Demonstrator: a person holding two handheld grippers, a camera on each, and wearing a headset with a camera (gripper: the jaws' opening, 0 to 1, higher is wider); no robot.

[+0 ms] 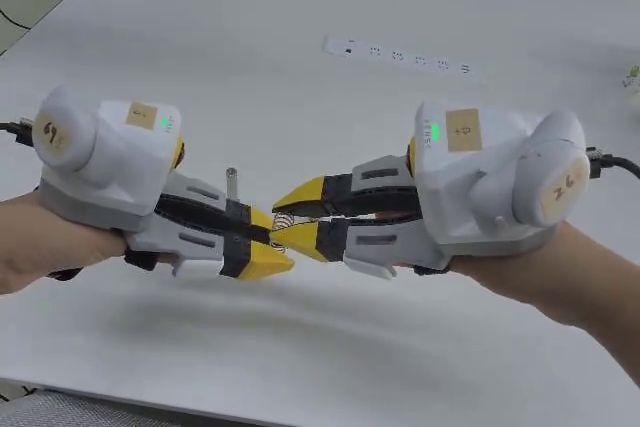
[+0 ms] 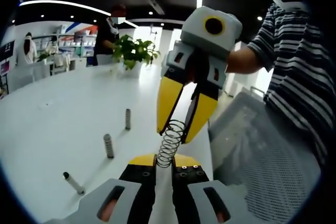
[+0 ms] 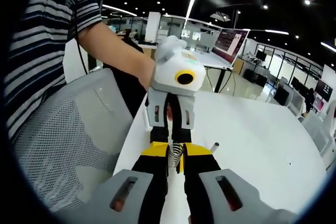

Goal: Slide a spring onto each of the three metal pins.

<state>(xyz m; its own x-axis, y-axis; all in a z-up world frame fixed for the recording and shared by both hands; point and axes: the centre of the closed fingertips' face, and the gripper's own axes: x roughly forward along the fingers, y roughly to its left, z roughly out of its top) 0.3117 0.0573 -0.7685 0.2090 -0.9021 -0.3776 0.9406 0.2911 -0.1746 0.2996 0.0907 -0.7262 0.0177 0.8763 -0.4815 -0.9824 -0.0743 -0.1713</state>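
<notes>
- Left gripper [image 2: 164,160] is clamped on spring [image 2: 169,148]; right gripper [image 2: 175,136] straddles its far end, grip unclear.
- Spring axis runs gripper to gripper, off the surface.
- Pins [image 2: 108,146] stand left of left gripper, the nearer one.

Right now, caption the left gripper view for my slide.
Left gripper and right gripper pinch one spring between them, metal pins beyond on the white table.

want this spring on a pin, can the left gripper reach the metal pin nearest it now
Probably yes: nothing on the table stands between the left gripper and that metal pin, but the right gripper also grips the spring and should let go first.
</notes>
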